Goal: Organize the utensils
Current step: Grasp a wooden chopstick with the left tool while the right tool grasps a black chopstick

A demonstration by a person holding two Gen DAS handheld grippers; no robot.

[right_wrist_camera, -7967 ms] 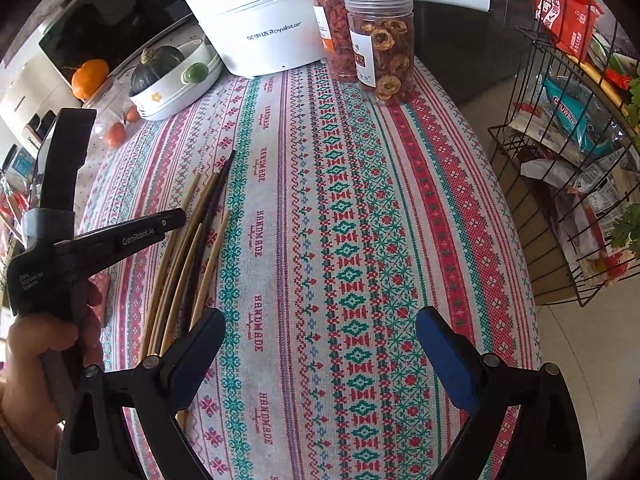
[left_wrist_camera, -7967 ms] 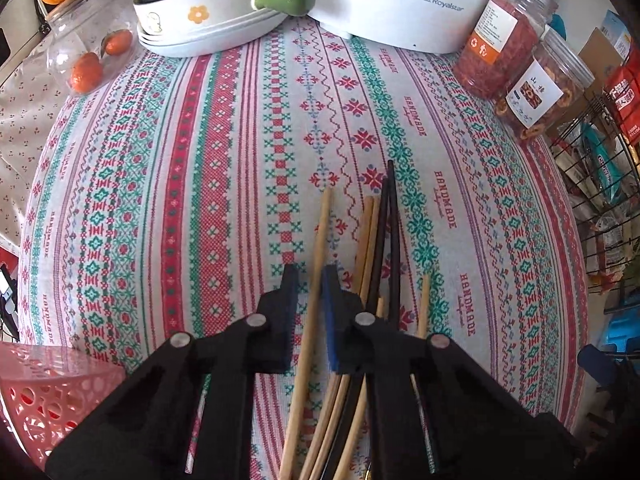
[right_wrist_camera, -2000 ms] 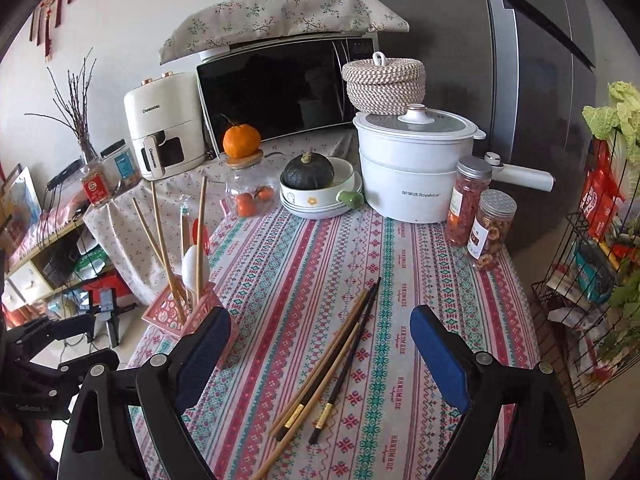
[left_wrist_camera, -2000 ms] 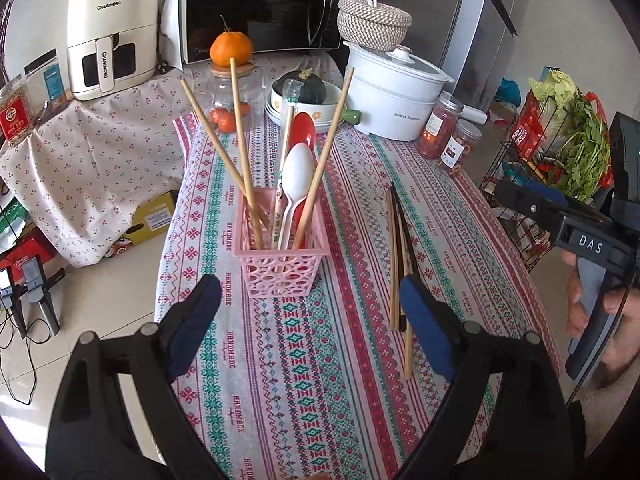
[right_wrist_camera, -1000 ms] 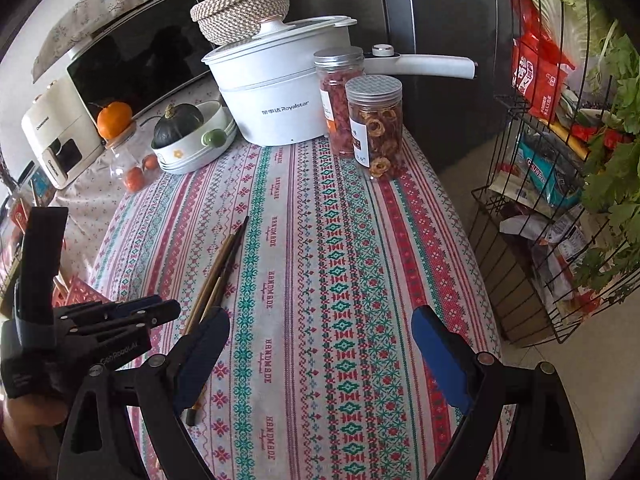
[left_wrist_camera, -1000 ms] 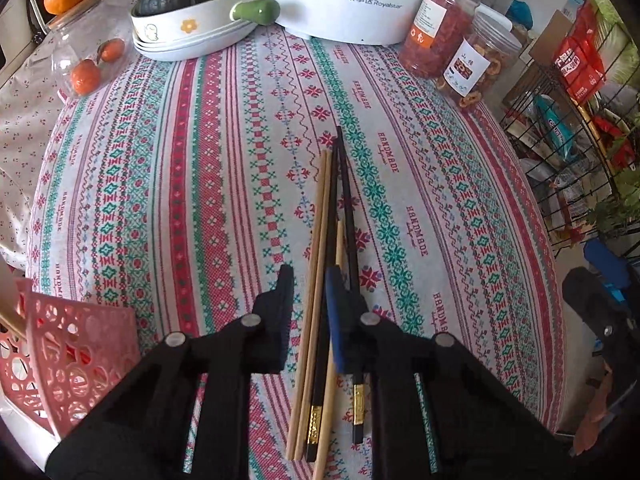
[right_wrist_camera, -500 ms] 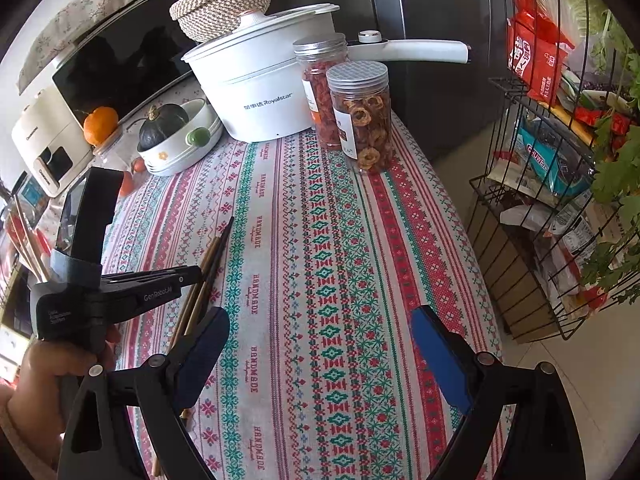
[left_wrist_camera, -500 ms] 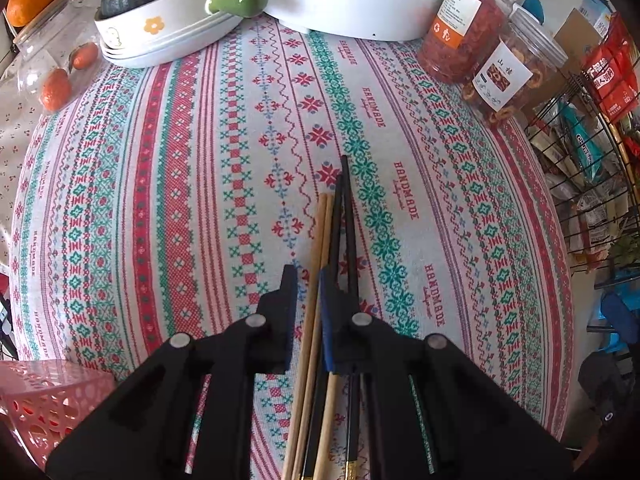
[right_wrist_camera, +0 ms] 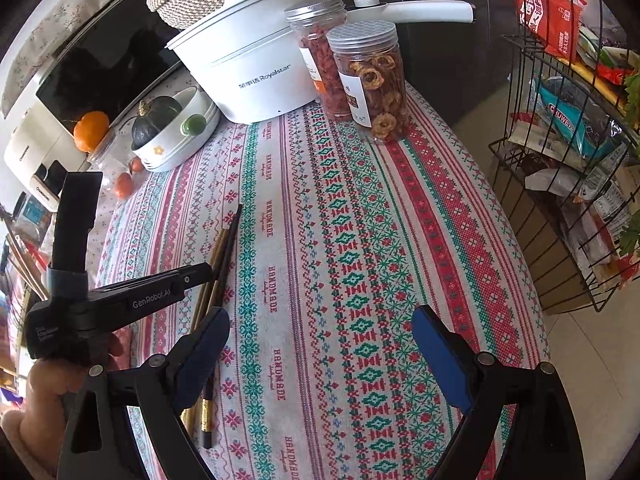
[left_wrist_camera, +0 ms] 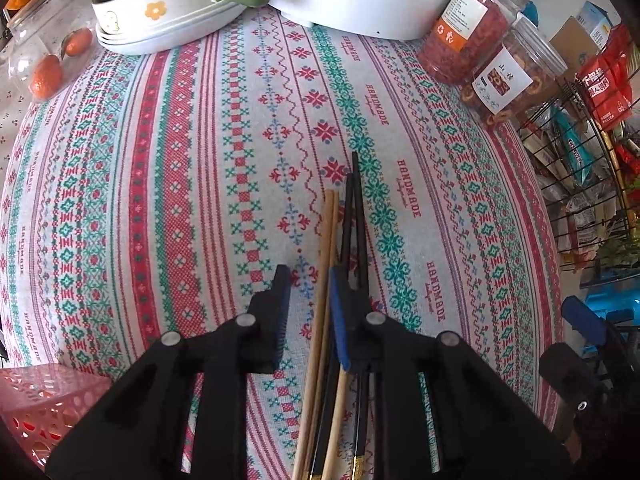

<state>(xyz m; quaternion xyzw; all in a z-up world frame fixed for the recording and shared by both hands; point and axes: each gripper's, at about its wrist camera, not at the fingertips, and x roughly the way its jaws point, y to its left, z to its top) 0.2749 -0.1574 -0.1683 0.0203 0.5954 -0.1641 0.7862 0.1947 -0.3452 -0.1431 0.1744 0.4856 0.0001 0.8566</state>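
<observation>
A left gripper [left_wrist_camera: 308, 300] points steeply down over a bundle of chopsticks [left_wrist_camera: 330, 264] lying mid-table on a patterned tablecloth [left_wrist_camera: 168, 184], its jaws opening a narrow way with the two pale wooden sticks between them; neither pad presses them, and the black sticks lie just outside the right-hand finger. The right gripper [right_wrist_camera: 320, 344], held wide with nothing between its fingers, hovers over bare cloth beside the bundle. A pink basket [left_wrist_camera: 44, 404] sits at the table's near left corner. A white pot [right_wrist_camera: 256, 68], two jars [right_wrist_camera: 372, 80] and a bowl [left_wrist_camera: 168, 12] crowd the far edge; the middle lies clear. A wire rack [right_wrist_camera: 560, 160] stands past the right edge.
</observation>
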